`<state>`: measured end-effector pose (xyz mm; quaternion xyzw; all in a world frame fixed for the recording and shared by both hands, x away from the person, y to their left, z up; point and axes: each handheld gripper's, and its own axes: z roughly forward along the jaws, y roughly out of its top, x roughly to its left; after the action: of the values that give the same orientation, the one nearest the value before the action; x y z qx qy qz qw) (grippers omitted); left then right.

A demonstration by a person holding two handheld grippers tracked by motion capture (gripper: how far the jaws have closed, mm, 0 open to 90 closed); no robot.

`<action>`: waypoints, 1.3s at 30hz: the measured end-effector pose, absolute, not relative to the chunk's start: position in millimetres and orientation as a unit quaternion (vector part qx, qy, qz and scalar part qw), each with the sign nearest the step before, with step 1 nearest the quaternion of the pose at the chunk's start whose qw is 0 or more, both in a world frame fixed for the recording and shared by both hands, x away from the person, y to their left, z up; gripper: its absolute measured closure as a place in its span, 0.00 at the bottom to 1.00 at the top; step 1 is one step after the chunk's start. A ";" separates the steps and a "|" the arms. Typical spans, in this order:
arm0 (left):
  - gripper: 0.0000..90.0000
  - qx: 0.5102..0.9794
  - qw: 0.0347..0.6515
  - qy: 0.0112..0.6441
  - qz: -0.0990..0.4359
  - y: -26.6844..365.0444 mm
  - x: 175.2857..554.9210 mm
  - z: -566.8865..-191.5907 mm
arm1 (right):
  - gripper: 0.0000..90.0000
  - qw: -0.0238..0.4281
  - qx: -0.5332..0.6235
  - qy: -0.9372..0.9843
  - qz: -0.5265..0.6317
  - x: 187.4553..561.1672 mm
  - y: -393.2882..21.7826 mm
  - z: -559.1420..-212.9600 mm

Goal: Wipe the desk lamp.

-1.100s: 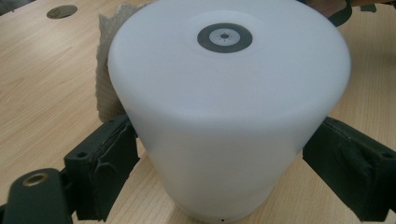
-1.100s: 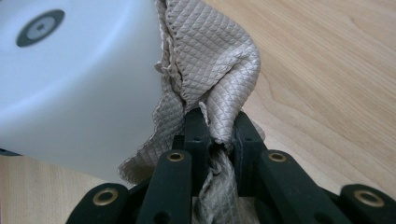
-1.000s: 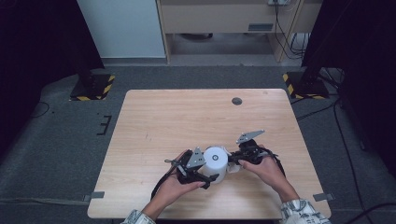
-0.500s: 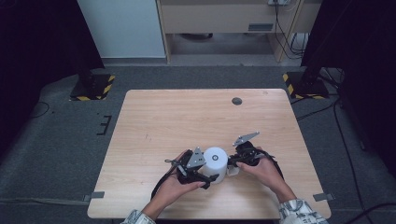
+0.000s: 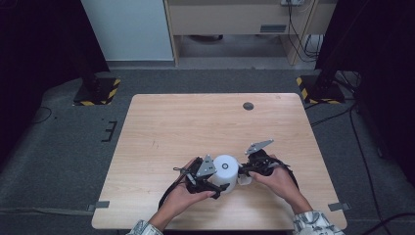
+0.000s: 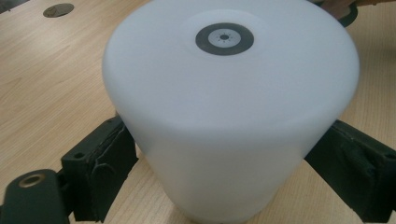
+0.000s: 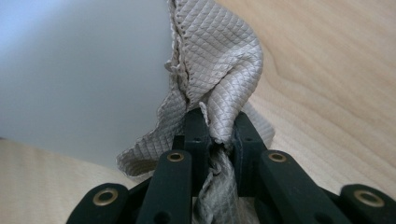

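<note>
A white tapered cylinder [image 5: 226, 169] with a small dark ring on its top stands on the wooden table [image 5: 195, 122] near the front edge. My left gripper [image 5: 219, 182] is shut on it. In the left gripper view the black pads [image 6: 105, 161] press on both sides of the cylinder [image 6: 224, 93]. My right gripper [image 5: 243, 173] comes in from the right and is shut on a beige quilted cloth [image 5: 243, 180]. The right gripper view has the cloth [image 7: 219, 60] bunched in that gripper [image 7: 217, 128], lying against the white wall [image 7: 79, 70] of the cylinder.
A dark round grommet [image 5: 248, 105] sits in the table's far right part. Black stands with yellow-and-black striped bases [image 5: 98, 93] are on the floor beyond both far corners. The table's front edge lies just under the person's forearms.
My right gripper has shifted slightly toward the cylinder with the cloth in it. The left gripper and the cylinder have stayed put.
</note>
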<state>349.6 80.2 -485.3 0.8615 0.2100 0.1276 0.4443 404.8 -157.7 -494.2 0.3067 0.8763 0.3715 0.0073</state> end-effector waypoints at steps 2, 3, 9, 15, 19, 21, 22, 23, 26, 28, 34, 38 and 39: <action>0.10 0.861 0.444 0.210 0.128 80.1 349.6 -485.4 | 0.89 0.007 0.304 0.866 0.397 402.9 -162.9 -484.0; 0.10 0.862 0.444 0.210 0.128 80.1 349.7 -485.2 | 0.89 0.007 0.304 0.866 0.397 402.9 -162.9 -484.0; 0.10 0.862 0.444 0.210 0.128 79.8 350.0 -485.3 | 0.89 0.012 0.299 0.842 0.449 399.7 -171.9 -462.0; 0.10 0.862 0.443 0.210 0.128 79.8 350.1 -485.2 | 0.89 0.015 0.300 0.851 0.430 400.0 -167.9 -467.6; 0.10 0.862 0.443 0.210 0.128 79.9 350.1 -485.2 | 0.89 0.013 0.307 0.860 0.408 400.6 -164.5 -476.5; 0.10 0.862 0.444 0.210 0.128 79.7 350.2 -485.3 | 0.89 0.009 0.315 0.864 0.393 401.2 -162.5 -482.0; 0.10 0.862 0.443 0.210 0.128 79.8 350.2 -485.2 | 0.89 0.007 0.320 0.866 0.384 401.5 -160.6 -486.4; 0.10 0.862 0.443 0.210 0.128 79.8 350.2 -485.2 | 0.89 0.007 0.320 0.866 0.384 401.5 -160.6 -486.4; 0.10 0.862 0.444 0.209 0.128 79.9 350.4 -485.3 | 0.89 0.008 0.326 0.866 0.379 401.7 -158.6 -490.2; 0.10 0.862 0.443 0.209 0.128 79.9 350.4 -485.2 | 0.89 0.008 0.324 0.868 0.375 402.0 -158.4 -492.7; 0.10 0.862 0.444 0.210 0.126 80.6 351.3 -485.5 | 0.88 0.014 0.320 0.866 0.385 398.7 -161.4 -489.5; 0.10 0.863 0.441 0.210 0.128 81.4 351.7 -485.6 | 0.88 0.020 0.322 0.855 0.407 393.9 -167.4 -480.0; 0.11 0.863 0.440 0.211 0.128 81.6 351.9 -485.5 | 0.88 0.024 0.319 0.850 0.417 391.8 -169.9 -475.6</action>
<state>351.9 81.6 -485.5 0.8632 0.2108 0.1280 0.4405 391.8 -169.9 -475.6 0.3193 0.8504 0.4175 0.0236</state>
